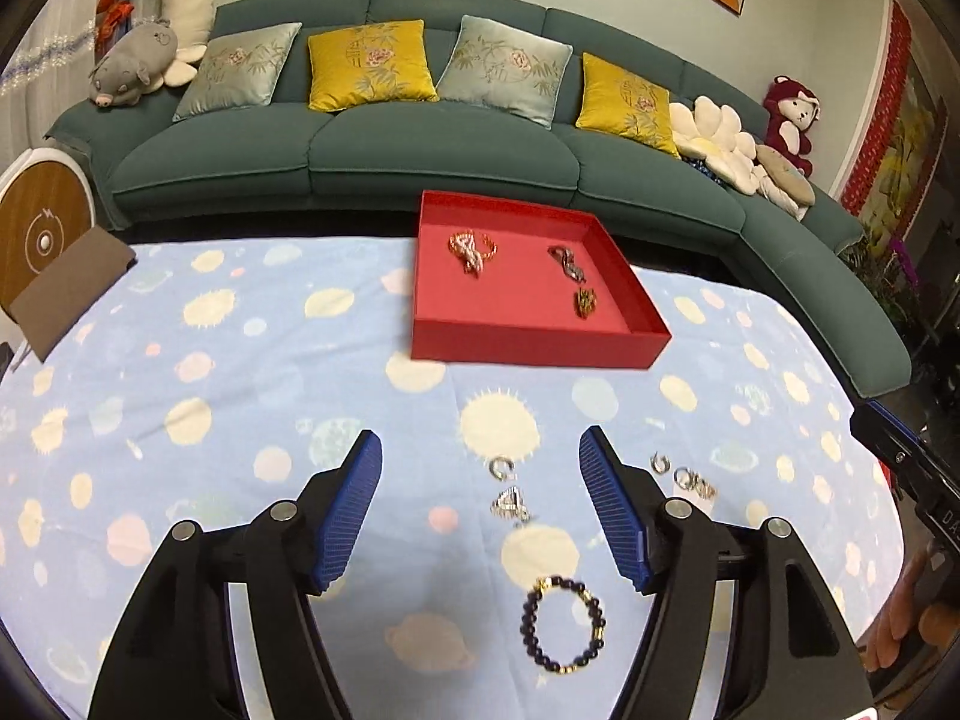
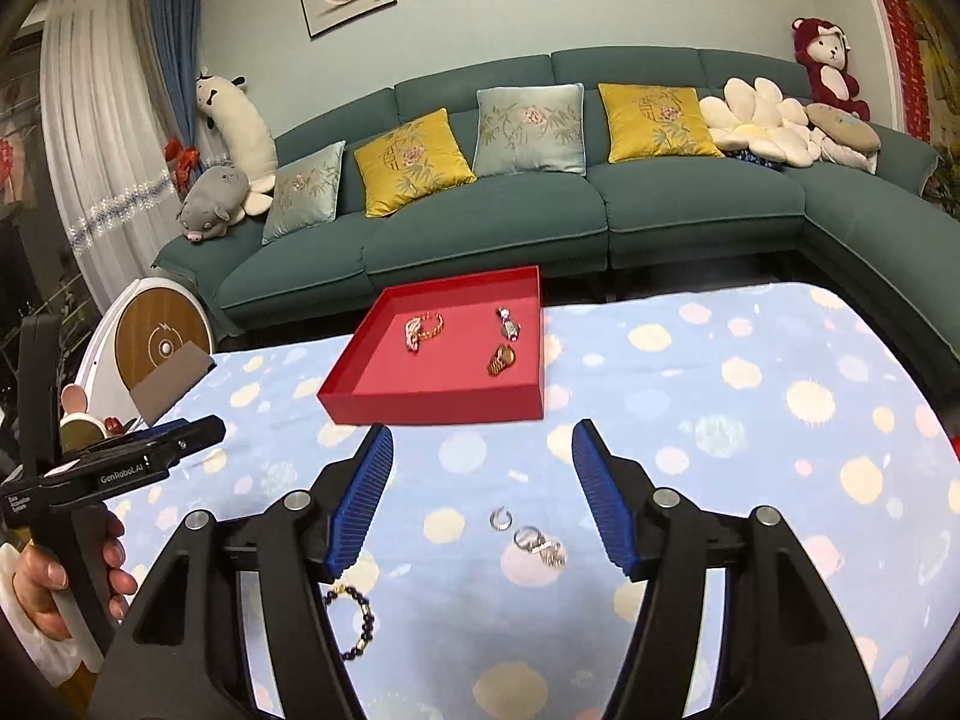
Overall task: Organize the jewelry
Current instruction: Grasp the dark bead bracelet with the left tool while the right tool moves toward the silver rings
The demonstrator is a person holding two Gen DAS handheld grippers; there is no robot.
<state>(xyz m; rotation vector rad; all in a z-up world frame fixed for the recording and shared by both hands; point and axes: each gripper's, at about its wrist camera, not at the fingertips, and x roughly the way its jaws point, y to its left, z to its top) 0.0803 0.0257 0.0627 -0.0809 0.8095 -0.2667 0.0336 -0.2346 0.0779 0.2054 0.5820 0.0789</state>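
Dark beaded bracelet (image 1: 564,624) lying loose on the surface (image 1: 240,360), red tray (image 1: 528,348) beyond it.
Both tongs, left (image 1: 480,498) and right (image 2: 483,495), hang wide and empty. Beads look light, floppy and rolly, so I'd pinch across one side of the loop.

The desk (image 1: 240,360) lies broad and bare to the left, a wide stretch of cloth where a hand could sweep freely. The red tray (image 1: 534,345) stands at the far middle, its low walls the only raised barrier; its floor has open room between three pieces. In front of it runs a clear strip of cloth. Nearer, small rings (image 1: 503,468) and a beaded bracelet (image 1: 564,624) lie flat and scattered, with narrow gaps between them. The brown card (image 1: 72,288) juts at the far left corner. To the right, the cloth beyond the ring cluster (image 2: 540,543) lies open.
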